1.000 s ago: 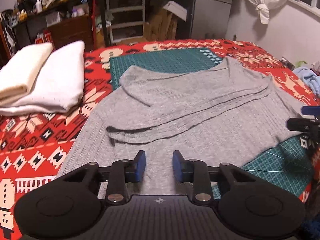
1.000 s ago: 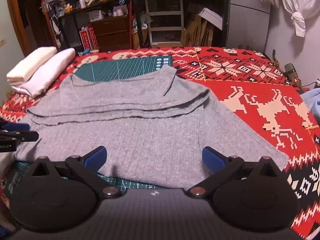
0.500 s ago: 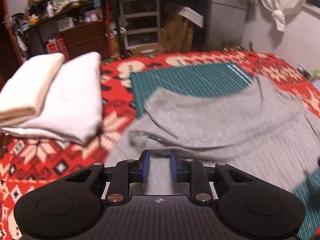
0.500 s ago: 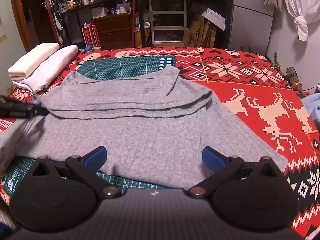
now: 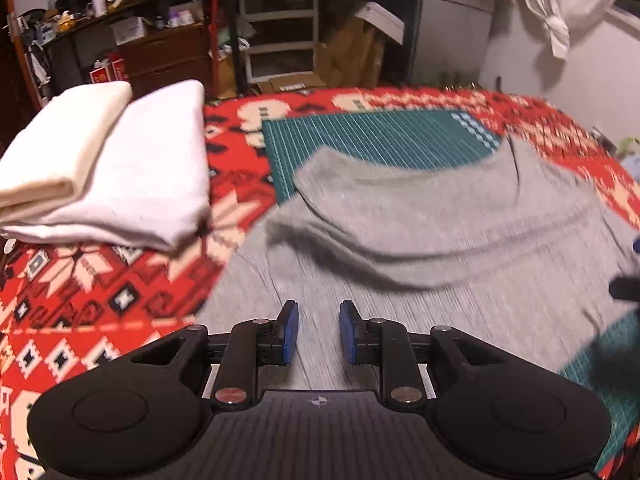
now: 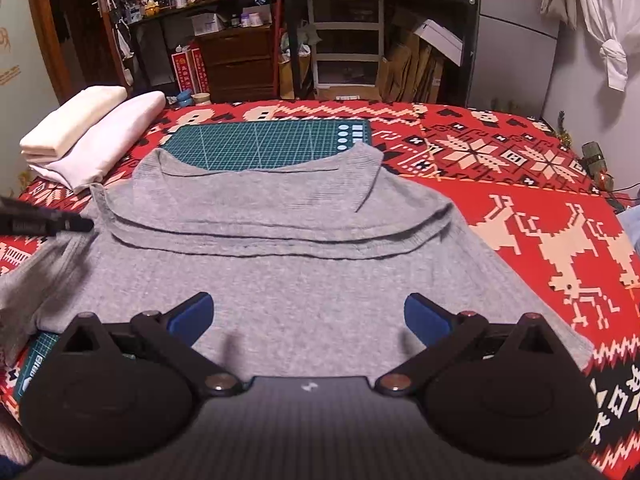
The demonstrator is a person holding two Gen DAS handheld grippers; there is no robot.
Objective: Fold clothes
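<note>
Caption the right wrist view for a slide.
Open right gripper above a half-folded grey sweater on a red blanket.

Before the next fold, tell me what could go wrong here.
The left gripper works at the left side of the grey sweater, close to the folded white clothes; a wide sweep could knock that stack.
The sleeves lie loosely across the chest; lifting a side could drag them askew.
The right gripper hangs open over the near hem, pinning nothing, so the sweater may slide on the cutting mat.
</note>
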